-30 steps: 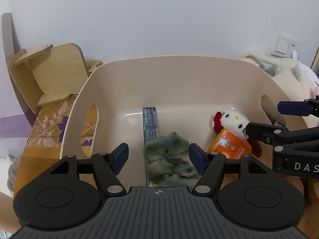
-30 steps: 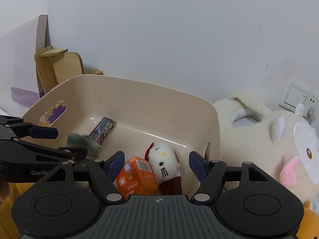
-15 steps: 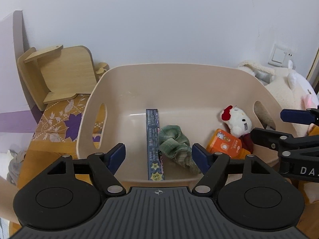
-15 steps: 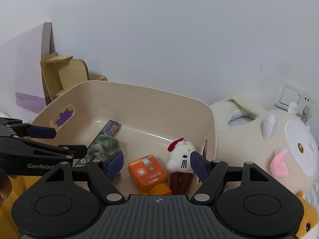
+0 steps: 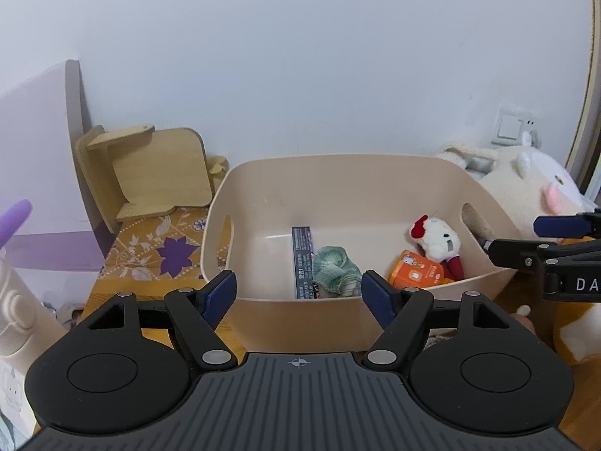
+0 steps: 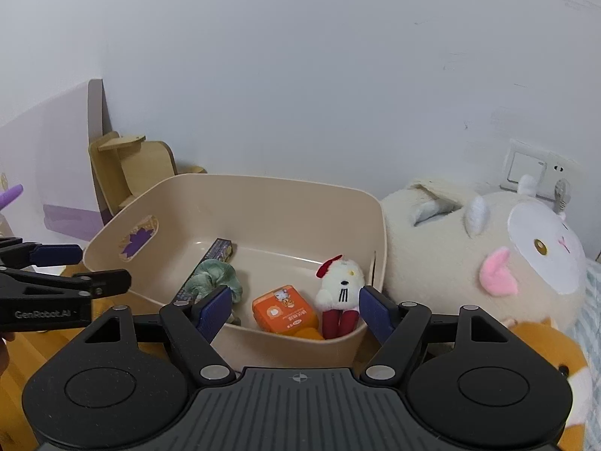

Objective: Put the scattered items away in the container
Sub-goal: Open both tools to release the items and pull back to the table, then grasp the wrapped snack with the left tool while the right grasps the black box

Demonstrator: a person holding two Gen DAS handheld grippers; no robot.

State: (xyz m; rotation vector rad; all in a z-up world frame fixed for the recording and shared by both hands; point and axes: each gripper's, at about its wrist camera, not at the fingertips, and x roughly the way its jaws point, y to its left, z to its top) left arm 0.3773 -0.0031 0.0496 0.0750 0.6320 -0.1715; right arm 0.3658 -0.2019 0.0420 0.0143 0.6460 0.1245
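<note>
A beige plastic bin [image 5: 338, 180] [image 6: 263, 191] stands on the wooden surface. In it lie a dark flat box [image 5: 301, 259] [image 6: 219, 250], a crumpled green cloth [image 5: 332, 270] [image 6: 214, 276], an orange carton [image 5: 415, 274] [image 6: 283, 312] and a small white plush cat with a red bow [image 5: 437, 240] [image 6: 340, 289]. My left gripper [image 5: 299, 297] is open and empty, in front of the bin's near wall. My right gripper [image 6: 293, 310] is open and empty, by the bin's near right corner.
A wooden stand [image 5: 150, 173] leans at the wall left of the bin, above a yellow floral cloth [image 5: 157, 255]. A large cream plush [image 6: 488, 259] and an orange plush [image 6: 544, 357] lie right of the bin. A white bottle [image 5: 15, 319] is at far left.
Both grippers have pulled back and up from the bin. The green cloth, which was between my left fingers over the bin, now lies on the bin floor beside the dark box.
</note>
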